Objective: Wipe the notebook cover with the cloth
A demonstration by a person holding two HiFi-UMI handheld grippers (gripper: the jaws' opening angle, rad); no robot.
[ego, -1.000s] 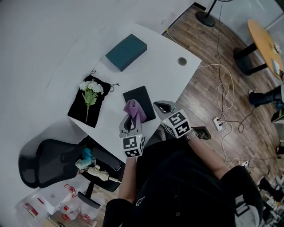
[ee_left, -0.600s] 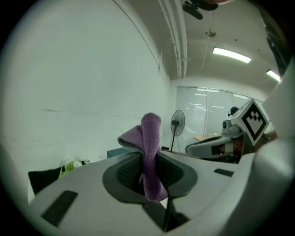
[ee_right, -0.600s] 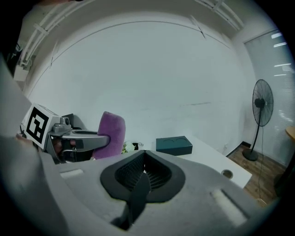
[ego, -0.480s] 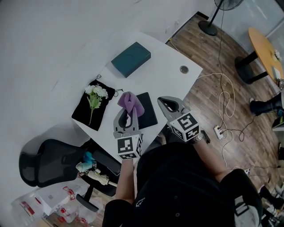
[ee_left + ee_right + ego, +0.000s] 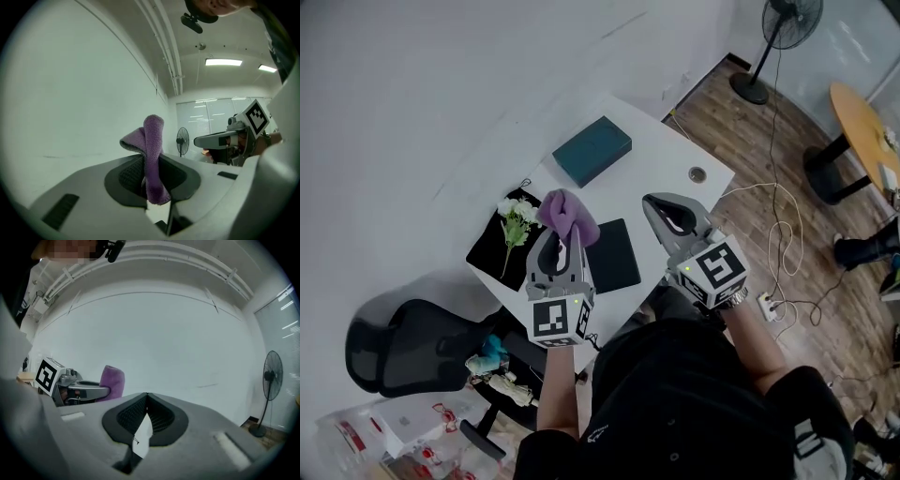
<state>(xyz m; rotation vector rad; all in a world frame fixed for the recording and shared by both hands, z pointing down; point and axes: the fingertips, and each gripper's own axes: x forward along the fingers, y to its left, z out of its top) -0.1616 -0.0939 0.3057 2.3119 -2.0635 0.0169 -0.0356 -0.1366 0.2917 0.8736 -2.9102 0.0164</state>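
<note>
A black notebook [image 5: 614,255] lies flat near the front edge of the white table [image 5: 661,159]. My left gripper [image 5: 563,236] is raised above the table just left of the notebook, shut on a purple cloth [image 5: 567,214] that sticks up out of its jaws. In the left gripper view the cloth [image 5: 152,150] stands pinched between the pads, and the gripper [image 5: 151,180] points at the wall. My right gripper [image 5: 673,212] hangs to the right of the notebook, shut with nothing in it. The right gripper view shows its tips [image 5: 146,401] touching, with the cloth [image 5: 113,380] off to the left.
A teal box [image 5: 592,150] sits at the table's far side. A black pouch [image 5: 500,251] with white flowers [image 5: 517,211] lies at the left. A cable hole [image 5: 697,173] is at the right corner. An office chair [image 5: 403,337], floor cables [image 5: 778,234] and a fan [image 5: 783,28] surround the table.
Both grippers have risen. The left one lifted the cloth off the notebook and carried it to the left, so the whole cover shows. The head view has shifted.
</note>
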